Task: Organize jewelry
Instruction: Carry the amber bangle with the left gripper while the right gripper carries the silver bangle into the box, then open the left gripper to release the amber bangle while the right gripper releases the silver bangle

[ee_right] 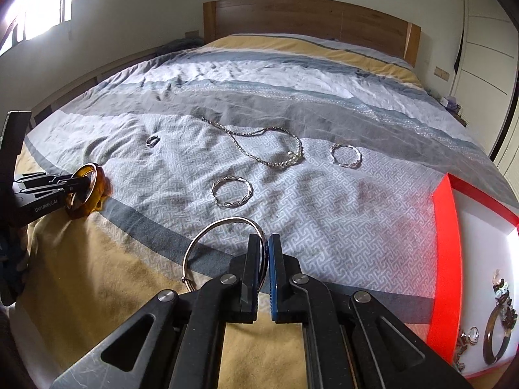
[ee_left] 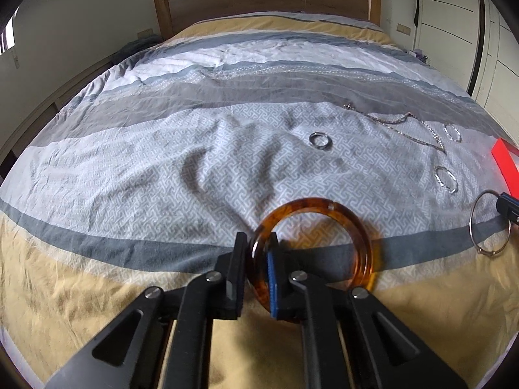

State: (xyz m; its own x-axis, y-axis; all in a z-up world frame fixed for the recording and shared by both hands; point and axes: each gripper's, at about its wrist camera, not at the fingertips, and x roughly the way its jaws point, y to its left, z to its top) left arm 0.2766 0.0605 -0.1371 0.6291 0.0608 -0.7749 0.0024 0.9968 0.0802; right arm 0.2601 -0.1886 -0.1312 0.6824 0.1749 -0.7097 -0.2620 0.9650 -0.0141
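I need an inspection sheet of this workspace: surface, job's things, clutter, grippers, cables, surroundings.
Surface: striped bed cover, wrinkled.
Job's things: amber bangle and thin silver bangle both held; necklace, two twisted silver hoops and small ring lying loose; red tray already holding some pieces.
Clutter: nothing seen.
Grippers: left gripper shut on the amber bangle; right gripper shut on the thin silver bangle.
Cables: nothing seen.
Surroundings: wooden headboard, window, white wardrobe.
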